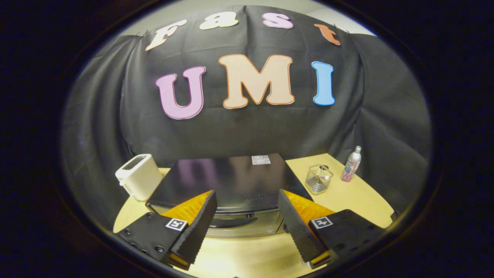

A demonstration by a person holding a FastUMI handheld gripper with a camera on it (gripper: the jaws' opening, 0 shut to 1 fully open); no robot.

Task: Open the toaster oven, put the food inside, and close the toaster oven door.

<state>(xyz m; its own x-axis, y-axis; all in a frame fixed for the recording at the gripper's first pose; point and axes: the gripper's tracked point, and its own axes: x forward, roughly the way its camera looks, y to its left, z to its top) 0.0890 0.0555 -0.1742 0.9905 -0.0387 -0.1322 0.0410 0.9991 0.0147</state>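
Table [347,193], toaster oven [231,181] beyond parted gripper [247,227]

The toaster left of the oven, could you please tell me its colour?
White, in the gripper view: toaster beside the black oven. Gripper open.

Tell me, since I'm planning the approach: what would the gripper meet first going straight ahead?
Probably the toaster oven: the open gripper points at its front, about at the door handle. Depth is unclear.
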